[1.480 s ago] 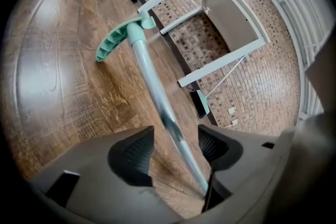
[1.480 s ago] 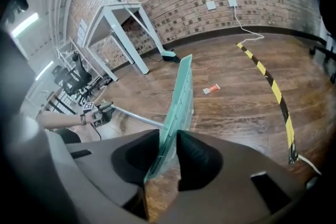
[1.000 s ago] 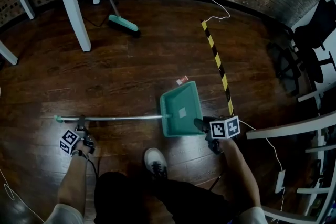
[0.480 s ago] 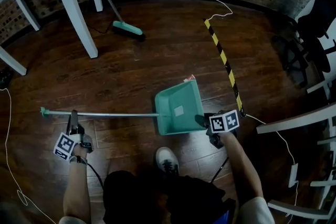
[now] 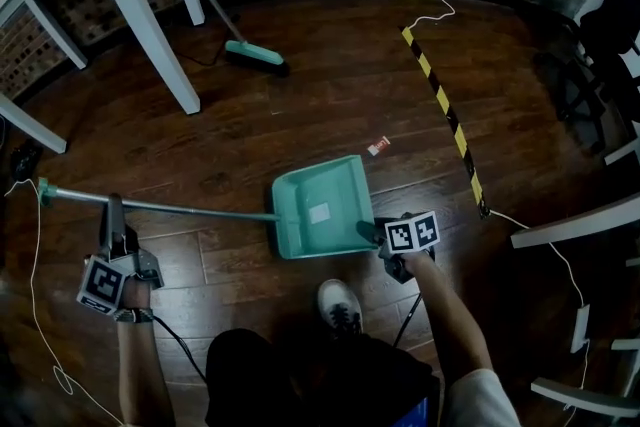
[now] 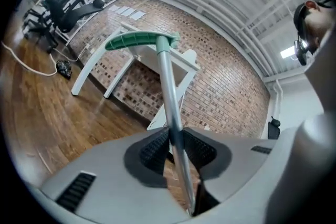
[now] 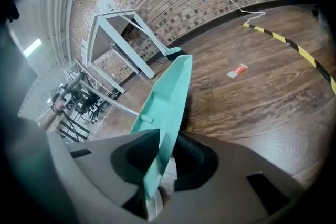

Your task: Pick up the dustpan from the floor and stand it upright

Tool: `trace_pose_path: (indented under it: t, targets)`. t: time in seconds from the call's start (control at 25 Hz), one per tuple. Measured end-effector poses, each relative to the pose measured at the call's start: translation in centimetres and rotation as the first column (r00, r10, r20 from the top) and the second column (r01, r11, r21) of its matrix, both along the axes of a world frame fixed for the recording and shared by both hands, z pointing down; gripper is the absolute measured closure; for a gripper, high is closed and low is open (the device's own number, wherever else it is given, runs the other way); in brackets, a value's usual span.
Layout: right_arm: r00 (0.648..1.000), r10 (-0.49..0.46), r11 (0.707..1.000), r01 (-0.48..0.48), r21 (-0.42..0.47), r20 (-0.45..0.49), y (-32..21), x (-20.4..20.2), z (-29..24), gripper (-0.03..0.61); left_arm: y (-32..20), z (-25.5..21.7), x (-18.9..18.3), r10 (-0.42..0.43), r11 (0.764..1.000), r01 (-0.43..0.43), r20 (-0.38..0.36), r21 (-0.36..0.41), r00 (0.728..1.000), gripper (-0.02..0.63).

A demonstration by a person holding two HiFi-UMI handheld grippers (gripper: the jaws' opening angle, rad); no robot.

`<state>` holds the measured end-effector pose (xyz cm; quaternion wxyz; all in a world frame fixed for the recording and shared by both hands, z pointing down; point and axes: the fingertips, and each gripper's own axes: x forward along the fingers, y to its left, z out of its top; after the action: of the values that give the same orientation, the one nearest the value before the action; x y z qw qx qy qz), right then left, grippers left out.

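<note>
The teal dustpan (image 5: 318, 207) sits on the dark wood floor just ahead of the person's shoe, and its long metal handle (image 5: 160, 206) reaches left to a green end grip (image 5: 44, 190). My left gripper (image 5: 113, 227) holds that handle (image 6: 167, 81) near the end; its jaws are closing and the pads press on the pole. The left gripper (image 6: 176, 147) points level toward the brick wall. My right gripper (image 5: 380, 237) is at the pan's right rear corner. The right gripper (image 7: 167, 152) has its jaws opening, with the pan's thin wall (image 7: 170, 97) still between them.
A teal broom (image 5: 255, 55) leans by the back wall. White table legs (image 5: 150, 15) stand at the back left. Yellow-black tape (image 5: 445, 110) runs across the floor on the right, beside a red scrap (image 5: 378, 146). A thin cable (image 5: 30, 315) loops at the left.
The left gripper has lifted the handle's end, which now sits farther left and higher in the head view. The pan has slid left with the right gripper beside it.
</note>
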<state>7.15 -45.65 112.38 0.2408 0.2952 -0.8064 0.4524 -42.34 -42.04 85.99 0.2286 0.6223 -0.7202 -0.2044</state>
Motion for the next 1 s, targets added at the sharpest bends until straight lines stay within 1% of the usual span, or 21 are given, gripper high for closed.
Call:
trace_pose_path:
  t: [0.16,0.24,0.32,0.4,0.48,0.6,0.68,0.8,0.88,0.96,1.0]
  targets:
    - [0.999,-0.015,1.000,0.014,-0.018,-0.033,0.8,-1.1,1.8,0.479,-0.9,-3.4,1.4,0.039,0.998,-0.043,0.097,0.043,0.994,0.525]
    - [0.999,-0.013,0.999,0.012,-0.042,-0.039,1.3,-1.3,2.5,0.474,-1.6,-5.6,3.2,0.085,0.992,-0.098,0.154,0.077,0.984,0.526]
    - [1.000,0.016,0.997,-0.018,-0.073,-0.026,1.6,-1.3,3.2,0.472,-2.5,-8.3,5.6,0.138,0.978,-0.164,0.194,0.127,0.971,0.529]
    - [0.998,0.059,0.993,-0.059,-0.098,-0.001,1.9,-0.9,4.0,0.442,-2.4,-7.9,5.7,0.121,0.984,-0.142,0.184,0.104,0.975,0.531]
    - [0.994,0.103,0.988,-0.098,-0.118,0.036,1.9,-0.7,4.5,0.442,-2.2,-8.1,6.1,0.113,0.987,-0.133,0.197,0.088,0.974,0.532]
    - [0.984,0.161,0.979,-0.149,-0.139,0.077,1.6,-1.0,5.5,0.442,-2.7,-9.7,8.0,0.141,0.982,-0.166,0.228,0.093,0.963,0.535]
    - [0.977,0.197,0.970,-0.182,-0.159,0.085,1.7,-0.7,6.2,0.442,-3.0,-9.9,8.9,0.157,0.980,-0.184,0.261,0.080,0.952,0.537]
    - [0.972,0.220,0.965,-0.204,-0.162,0.087,1.4,0.1,6.4,0.436,-3.4,-10.3,10.4,0.161,0.981,-0.184,0.288,0.055,0.944,0.535]
    - [0.968,0.232,0.960,-0.211,-0.184,0.100,2.2,0.4,6.6,0.423,-3.2,-10.7,11.1,0.171,0.981,-0.191,0.312,0.036,0.935,0.535]
    - [0.965,0.242,0.956,-0.219,-0.196,0.099,2.7,0.9,6.7,0.416,-3.1,-11.2,11.6,0.181,0.978,-0.206,0.335,0.040,0.925,0.535]
    - [0.968,0.237,0.958,-0.218,-0.188,0.085,2.6,1.2,6.8,0.391,-3.0,-11.6,11.8,0.182,0.976,-0.211,0.348,0.047,0.920,0.534]
